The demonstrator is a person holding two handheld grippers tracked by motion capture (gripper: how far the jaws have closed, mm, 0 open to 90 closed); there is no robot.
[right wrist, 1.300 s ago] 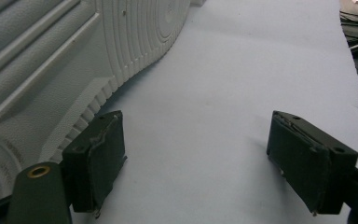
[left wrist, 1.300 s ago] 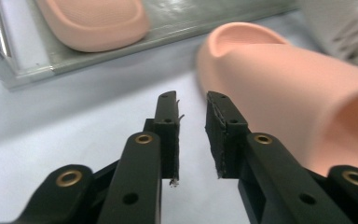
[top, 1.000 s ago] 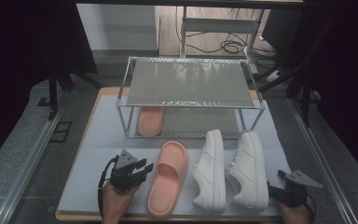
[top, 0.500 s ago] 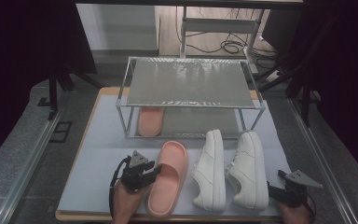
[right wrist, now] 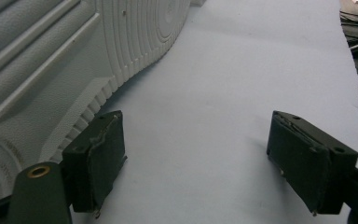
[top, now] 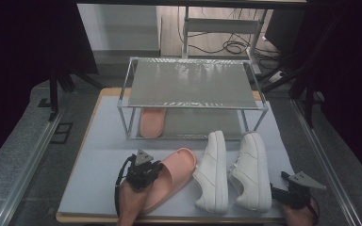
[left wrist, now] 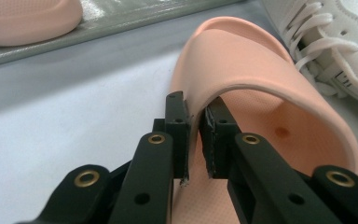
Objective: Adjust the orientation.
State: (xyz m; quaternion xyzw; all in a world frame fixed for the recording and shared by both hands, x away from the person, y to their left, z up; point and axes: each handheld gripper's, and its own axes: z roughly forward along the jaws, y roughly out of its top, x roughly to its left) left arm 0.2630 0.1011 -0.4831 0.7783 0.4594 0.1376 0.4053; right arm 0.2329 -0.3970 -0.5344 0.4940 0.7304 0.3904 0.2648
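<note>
Left gripper (left wrist: 195, 140): jaws have just been closing and now pinch the side edge of the pink slipper's strap, one jaw outside the strap, the other inside over the footbed, with only the thin wall between the pads.
Left gripper, from above (top: 143, 170): sits over the heel half of the slipper, the person's forearm coming up from the near edge of the tabletop.
Pink slipper (left wrist: 261, 93): flat on the white tabletop, toe pointing away from the jaws and angled toward the white shoes; its strap arches up just ahead of the jaws.
Second pink slipper (top: 151, 123): well beyond the jaws, on the lower shelf of the metal rack (top: 193, 82).
White shoes: a pair just to the right of the gripped slipper, the nearer shoe (top: 212, 169) almost touching its toe, the other shoe (top: 251, 170) beside it.
Right gripper (right wrist: 196, 158): jaws spread wide, nothing between them, hovering low over bare tabletop (right wrist: 242, 70).
Right gripper, from above (top: 296, 190): at the near right corner, just beside the heel of the outer white shoe; that shoe's ribbed sole (right wrist: 135, 42) runs close along its one jaw, with no contact I can make out.
</note>
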